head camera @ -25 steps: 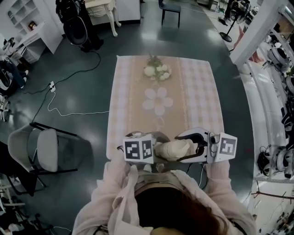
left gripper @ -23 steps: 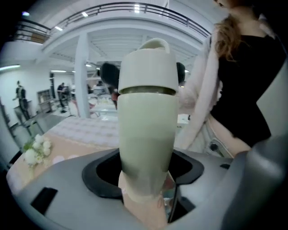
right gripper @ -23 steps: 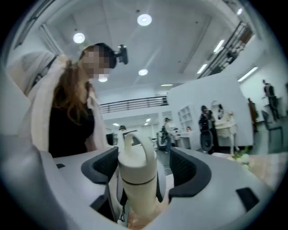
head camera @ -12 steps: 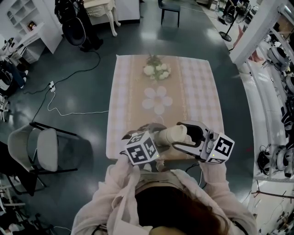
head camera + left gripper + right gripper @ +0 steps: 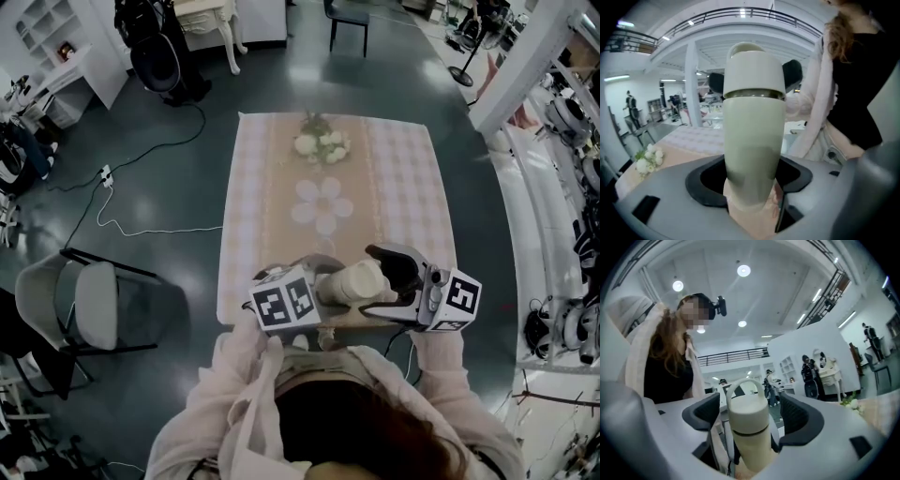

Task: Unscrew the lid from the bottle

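Right gripper (image 5: pixel 751 412) had just let its jaws swing wide since a second earlier, so they sat apart either side of the lid (image 5: pixel 746 417) without pinching it, probably to get a fresh bite for another twist. The bottle (image 5: pixel 354 283) had also tipped a bit further out over the table's (image 5: pixel 412 187) near edge. Left gripper (image 5: pixel 750 183) was clamped round the bottle's lower body, I'd guess to stop it spinning with the lid.

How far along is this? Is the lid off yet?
Done: the left gripper clamps the bottle. In hand: the right gripper has just been opening its jaws, the lid between them untouched. Remaining: the lid is still seated, so probably regripping, more turning, lifting it off.
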`<state>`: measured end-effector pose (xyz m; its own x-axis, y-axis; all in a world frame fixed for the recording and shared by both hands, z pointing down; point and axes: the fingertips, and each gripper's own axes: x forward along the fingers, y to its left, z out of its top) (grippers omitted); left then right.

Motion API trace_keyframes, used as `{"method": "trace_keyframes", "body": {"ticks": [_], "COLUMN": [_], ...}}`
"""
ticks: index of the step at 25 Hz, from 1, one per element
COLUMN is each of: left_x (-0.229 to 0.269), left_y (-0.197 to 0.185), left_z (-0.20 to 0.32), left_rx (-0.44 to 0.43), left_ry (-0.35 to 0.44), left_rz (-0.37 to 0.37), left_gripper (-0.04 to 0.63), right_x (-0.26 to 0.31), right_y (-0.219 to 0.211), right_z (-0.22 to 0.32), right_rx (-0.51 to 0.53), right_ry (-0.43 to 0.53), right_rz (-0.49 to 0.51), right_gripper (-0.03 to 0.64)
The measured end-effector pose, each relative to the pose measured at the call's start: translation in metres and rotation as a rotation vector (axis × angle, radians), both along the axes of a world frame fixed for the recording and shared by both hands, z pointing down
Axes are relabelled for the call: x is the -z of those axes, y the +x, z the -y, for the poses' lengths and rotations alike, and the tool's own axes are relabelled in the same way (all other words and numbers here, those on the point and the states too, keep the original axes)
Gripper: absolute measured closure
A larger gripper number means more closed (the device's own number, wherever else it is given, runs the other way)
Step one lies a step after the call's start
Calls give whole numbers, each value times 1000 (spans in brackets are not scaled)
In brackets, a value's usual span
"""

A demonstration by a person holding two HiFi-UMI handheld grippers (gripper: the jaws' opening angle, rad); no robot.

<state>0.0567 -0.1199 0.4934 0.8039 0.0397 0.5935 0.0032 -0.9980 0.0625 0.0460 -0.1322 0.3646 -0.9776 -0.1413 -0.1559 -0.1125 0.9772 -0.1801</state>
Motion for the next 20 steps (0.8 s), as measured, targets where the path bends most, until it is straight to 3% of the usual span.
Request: {"method": "trace_keyframes", "body": {"ticks": [3,5,6,7,8,12,15,17,20], "left_x": [-5,-8,-10,-11,-12,-6,3,6,4], "left_y": [0,0,0,0,0,1,0,2,2], "left_z": [26,33,34,34,32,12,-8,-11,1], "left_rx": [170,215,217,206,186,29,-115,-124,-47], "left_ry": [37,53,61,68,71,31,-31,-50,-48], "left_rz": [18,31,43,53,60,31,-22,-50,-63], "left_gripper": [279,279,279,279,279,279,279,279,279], "right_x": [-8,-18,-21,-23,-23,-11,10,14,14], "right_y": [-1,-3,-3,-3,-2,-4,-3,5,16], "right_z": [14,19,22,23,23,6,-7,-2,24], "right_rx": [-103,-140,-155,-160,-149,-28,45,24,-121], "right_ry": [-37,-20,-5,9,22,93,124,104,11], "right_rz": [-33,-97,-125,-143,-152,-124,-19,31,70], "right_gripper": [213,217,256,317,325,327,327,327,327]}}
